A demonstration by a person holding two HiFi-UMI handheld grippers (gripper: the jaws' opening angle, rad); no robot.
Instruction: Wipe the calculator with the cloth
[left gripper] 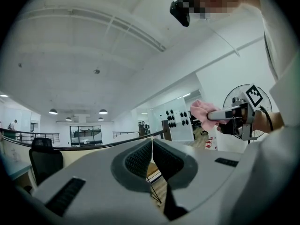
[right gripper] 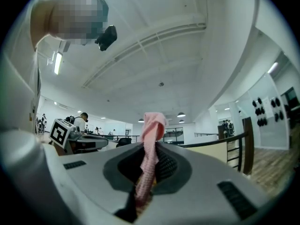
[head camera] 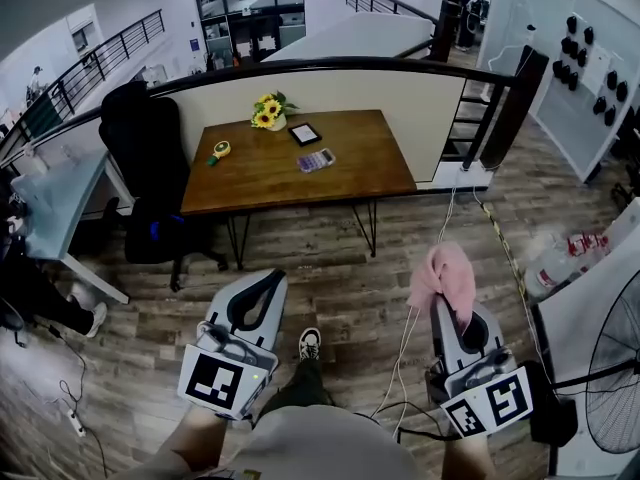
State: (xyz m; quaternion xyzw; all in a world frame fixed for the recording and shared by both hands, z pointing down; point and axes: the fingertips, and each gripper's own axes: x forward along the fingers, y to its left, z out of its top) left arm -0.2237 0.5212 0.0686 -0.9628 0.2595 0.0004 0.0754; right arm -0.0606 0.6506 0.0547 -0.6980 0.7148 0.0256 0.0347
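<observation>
My right gripper (head camera: 446, 306) sits at the lower right of the head view, clenched on the pink cloth (head camera: 443, 273), which bunches up over its tips. In the right gripper view the cloth runs as a strip down between the two pads, nipped there, with its free end standing above them. My left gripper (head camera: 266, 282), at the lower left, is closed on nothing; its own view shows the ribbed pads (left gripper: 140, 157) pressed together along one line.

I hold both low in front of me, above the wooden floor (head camera: 340, 288) and well apart from the table (head camera: 250, 183), which stands in the upper middle of the head view. The calculator (head camera: 316, 160) lies near the middle of the tabletop, with a dark tablet (head camera: 305, 134) just beyond it and sunflowers (head camera: 268, 113) at the far edge. Its long axis runs across the frame, the right end tipped slightly away. From the cloth it lies up and to the left. The left gripper is a little nearer across the frame, so I judge it could steady the calculator while the right wipes along its length.

Only the head view shows the calculator; both gripper views tilt up at ceiling and lights. The left gripper view does catch the right gripper with the cloth at its right edge
</observation>
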